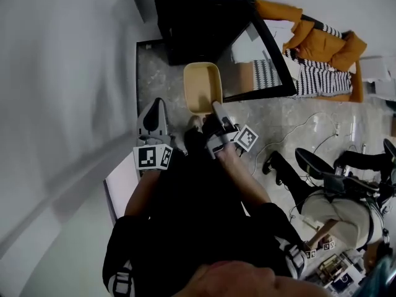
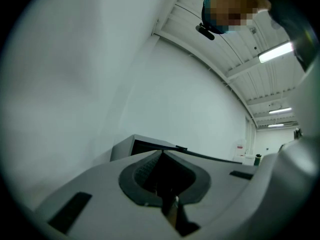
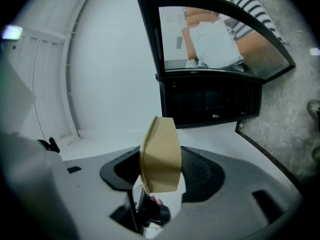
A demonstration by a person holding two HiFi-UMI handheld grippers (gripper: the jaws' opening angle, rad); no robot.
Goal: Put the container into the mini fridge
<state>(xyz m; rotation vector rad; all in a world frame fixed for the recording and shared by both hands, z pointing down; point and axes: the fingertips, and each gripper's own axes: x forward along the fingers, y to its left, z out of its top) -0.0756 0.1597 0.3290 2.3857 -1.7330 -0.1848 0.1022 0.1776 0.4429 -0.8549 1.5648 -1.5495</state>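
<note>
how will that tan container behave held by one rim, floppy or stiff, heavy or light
Probably light: the tan container looks empty and thin-walled. It may flex a little, since the right gripper pinches only one rim and the rest sticks out unsupported. Likely stiff enough though: no sag shows.

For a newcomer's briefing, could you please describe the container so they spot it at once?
The black mini fridge stands at the top of the head view, glass door open. In front of it the right hand-held gripper holds the container: a tan open tub, paler than the orange jacket.
</note>
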